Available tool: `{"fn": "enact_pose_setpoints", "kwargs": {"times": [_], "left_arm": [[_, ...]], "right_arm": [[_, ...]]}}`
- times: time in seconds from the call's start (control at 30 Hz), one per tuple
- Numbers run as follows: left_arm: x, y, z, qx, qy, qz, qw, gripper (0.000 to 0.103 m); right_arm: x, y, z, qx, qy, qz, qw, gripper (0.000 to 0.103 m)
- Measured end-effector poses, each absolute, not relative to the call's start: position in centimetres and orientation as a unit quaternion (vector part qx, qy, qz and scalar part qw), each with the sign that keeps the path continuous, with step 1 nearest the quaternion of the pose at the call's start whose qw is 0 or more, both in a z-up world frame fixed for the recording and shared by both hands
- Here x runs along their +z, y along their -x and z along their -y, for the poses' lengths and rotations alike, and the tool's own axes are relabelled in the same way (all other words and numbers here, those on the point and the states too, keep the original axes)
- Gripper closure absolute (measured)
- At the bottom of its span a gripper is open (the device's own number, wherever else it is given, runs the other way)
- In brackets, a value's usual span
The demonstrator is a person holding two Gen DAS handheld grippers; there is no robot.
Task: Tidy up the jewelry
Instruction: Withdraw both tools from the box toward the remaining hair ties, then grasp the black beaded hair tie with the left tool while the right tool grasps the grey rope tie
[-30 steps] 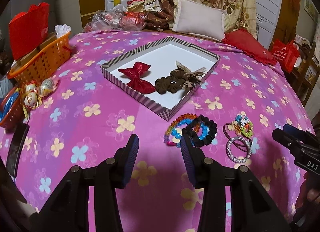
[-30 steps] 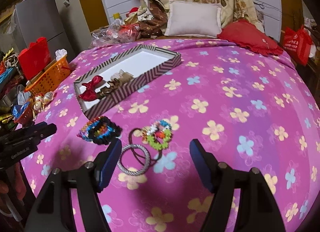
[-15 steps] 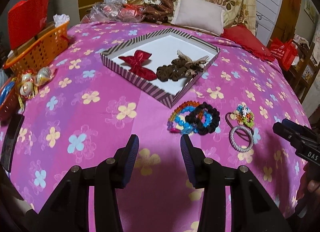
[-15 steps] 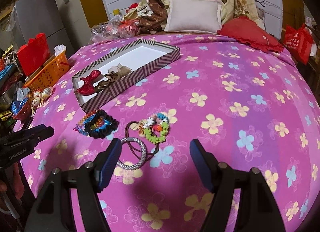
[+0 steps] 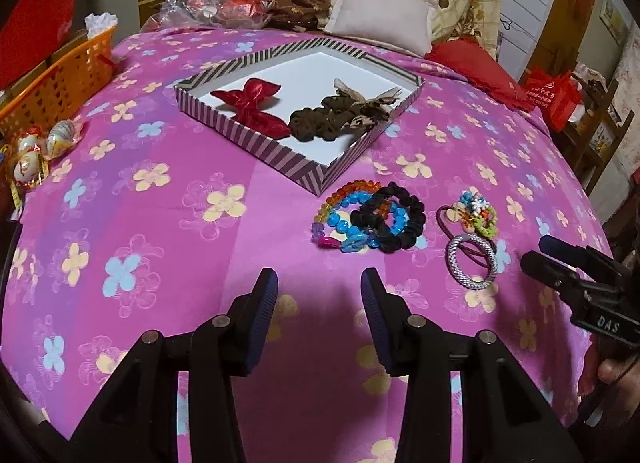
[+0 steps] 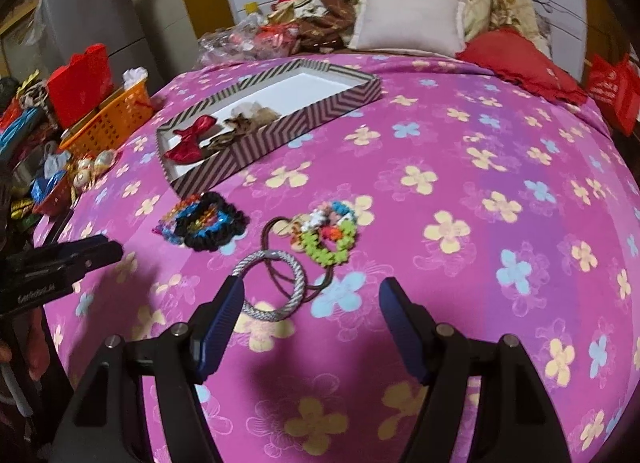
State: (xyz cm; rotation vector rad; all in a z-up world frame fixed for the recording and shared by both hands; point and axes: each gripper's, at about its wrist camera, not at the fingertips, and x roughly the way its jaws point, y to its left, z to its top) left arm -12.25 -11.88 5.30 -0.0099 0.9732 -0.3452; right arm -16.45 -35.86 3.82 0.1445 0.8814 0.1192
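Fingers of the right gripper [image 6: 311,295] stand wide apart and hold nothing, low over the bed [image 6: 500,167]; its left finger [image 6: 224,303] sits at the near rim of the silver ring [image 6: 272,283], which lies flat just ahead and a little left of the gap between the fingers. A dark elastic loop [image 6: 288,263] threads under that ring and runs on to the flowered hair tie [image 6: 326,237] just beyond it. By my reading the right gripper is the nearer one for this cluster.

The left gripper [image 5: 318,291] is likewise released and empty, aimed at the beaded bracelets [image 5: 344,219] tangled with a black scrunchie [image 5: 400,215], a short way ahead and slightly right of it.

Farther on, touching neither pile, the striped box [image 5: 280,159] lies with a corner toward both grippers; it already holds a red bow [image 5: 252,107] and a brown scrunchie [image 5: 332,123]. Nothing stands between the piles and the box. An orange basket [image 5: 60,79] sits well off to the left.
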Motion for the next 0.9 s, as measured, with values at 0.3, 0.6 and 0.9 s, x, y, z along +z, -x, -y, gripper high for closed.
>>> {"fn": "enact_pose_setpoints", "kwargs": {"times": [0.3, 0.6, 0.9], "left_arm": [[5.7, 11.5, 12.9, -0.191, 0.033, -0.467, 0.863, 0.080], [5.9, 9.7, 16.2, -0.216, 0.033, -0.467, 0.857, 0.080], [4.2, 7.7, 17.8, -0.230, 0.012, -0.490, 0.841, 0.092]], "right_arm": [[3.0, 16.3, 36.0, 0.060, -0.074, -0.431, 0.897, 0.032], [2.8, 16.5, 36.2, 0.072, -0.067, -0.430, 0.897, 0.039], [1.7, 16.2, 36.4, 0.080, -0.068, -0.440, 0.892, 0.052]]}}
